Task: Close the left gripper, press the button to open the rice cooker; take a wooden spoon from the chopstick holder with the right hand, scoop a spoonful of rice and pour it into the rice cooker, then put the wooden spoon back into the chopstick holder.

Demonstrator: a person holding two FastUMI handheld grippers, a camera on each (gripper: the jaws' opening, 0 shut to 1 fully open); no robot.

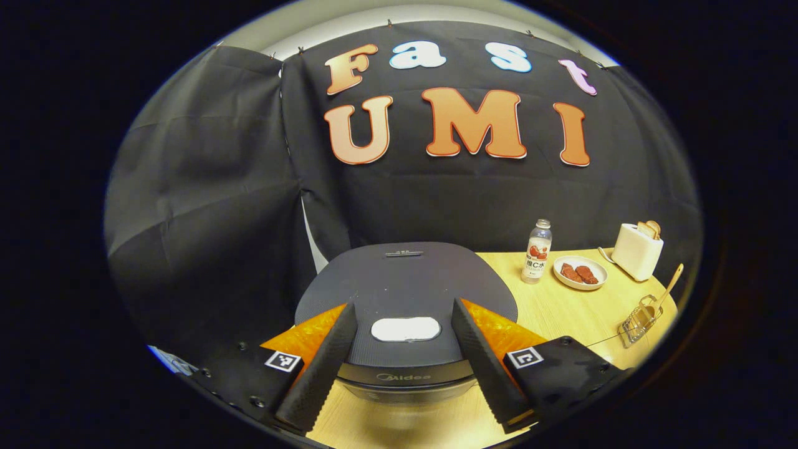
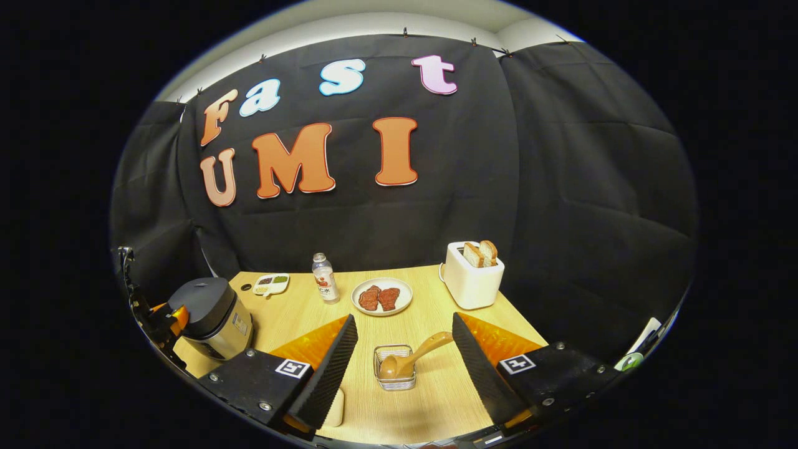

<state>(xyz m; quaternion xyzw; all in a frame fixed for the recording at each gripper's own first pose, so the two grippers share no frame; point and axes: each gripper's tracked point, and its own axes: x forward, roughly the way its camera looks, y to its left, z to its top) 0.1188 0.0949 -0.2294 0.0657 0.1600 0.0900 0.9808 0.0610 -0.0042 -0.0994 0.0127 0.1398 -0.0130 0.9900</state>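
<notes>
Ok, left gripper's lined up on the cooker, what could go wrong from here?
The left gripper is open, straddling the white button; pushing now, the fingers may pass either side and miss it. The rice cooker sits near the table edge, so a hard press might shift it.

One rice cooker (image 1: 405, 293), one wooden spoon (image 2: 408, 358), one bottle (image 2: 325, 278), one toaster (image 2: 472, 276), two plates (image 2: 381, 296).

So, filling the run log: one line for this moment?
left gripper open above closed rice cooker | right gripper open facing wooden spoon
</notes>
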